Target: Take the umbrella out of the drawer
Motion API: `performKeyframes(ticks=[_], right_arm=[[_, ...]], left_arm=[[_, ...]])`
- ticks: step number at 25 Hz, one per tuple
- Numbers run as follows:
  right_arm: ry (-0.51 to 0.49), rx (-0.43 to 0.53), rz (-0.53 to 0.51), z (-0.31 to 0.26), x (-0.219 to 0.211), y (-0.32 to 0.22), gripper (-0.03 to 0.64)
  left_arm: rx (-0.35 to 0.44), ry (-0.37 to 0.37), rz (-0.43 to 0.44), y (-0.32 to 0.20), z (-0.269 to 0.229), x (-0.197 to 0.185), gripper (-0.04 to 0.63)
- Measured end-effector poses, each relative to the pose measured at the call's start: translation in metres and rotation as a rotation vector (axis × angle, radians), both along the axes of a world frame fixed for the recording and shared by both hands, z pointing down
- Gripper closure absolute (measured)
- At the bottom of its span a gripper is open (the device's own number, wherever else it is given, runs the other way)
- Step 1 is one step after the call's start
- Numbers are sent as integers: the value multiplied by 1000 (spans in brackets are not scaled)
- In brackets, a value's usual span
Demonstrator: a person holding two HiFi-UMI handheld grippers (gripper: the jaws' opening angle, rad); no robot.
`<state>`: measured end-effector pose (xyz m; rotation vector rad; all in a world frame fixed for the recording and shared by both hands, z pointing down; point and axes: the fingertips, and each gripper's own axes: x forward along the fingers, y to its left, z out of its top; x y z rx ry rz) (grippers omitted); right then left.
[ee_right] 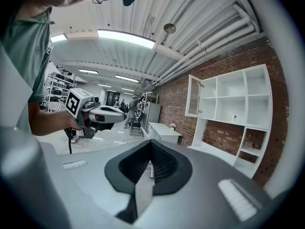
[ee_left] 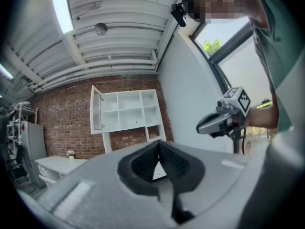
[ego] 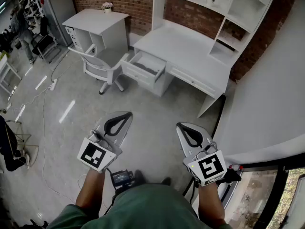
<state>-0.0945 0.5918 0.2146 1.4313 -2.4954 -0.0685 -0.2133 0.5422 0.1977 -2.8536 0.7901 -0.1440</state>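
Observation:
In the head view a white desk (ego: 190,49) with a shelf unit stands against the brick wall. Its left drawer (ego: 144,67) is pulled open. A dark grey shape (ego: 153,71) lies inside it, too small to tell as the umbrella. Both grippers are held low over the floor, well short of the desk. My left gripper (ego: 127,114) is shut and empty, its jaws meeting at the tips (ee_left: 158,145). My right gripper (ego: 180,126) is also shut with nothing between the pads (ee_right: 150,142). Each gripper view shows the other gripper beside it: the right gripper (ee_left: 220,121) and the left gripper (ee_right: 97,113).
A white swivel chair (ego: 101,66) stands just left of the open drawer. A smaller white desk (ego: 95,23) with a flower pot (ego: 107,6) is behind it. A cable (ego: 44,104) runs over the floor at left. A white wall (ego: 271,94) rises at right. A person (ego: 21,25) stands far left.

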Motion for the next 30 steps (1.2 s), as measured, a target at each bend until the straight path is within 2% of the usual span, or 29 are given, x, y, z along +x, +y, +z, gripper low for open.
performKeyframes(ticks=[11,17,23,30], right_arm=[[1,-8,11,5,-19,-2,612],[-57,-15,14,8,-36,-11,611],[-61,-7,43,3,-51,-20,611],[-51,-22,37,6,-46,-49,611]], left_arm=[[-3,11,12,-4,4,-20,594],[-6,20,22,-12,7,-36,594],[-6,25,32,-23,8,-55,594],[-23,40,27,-48,12,-50,594]])
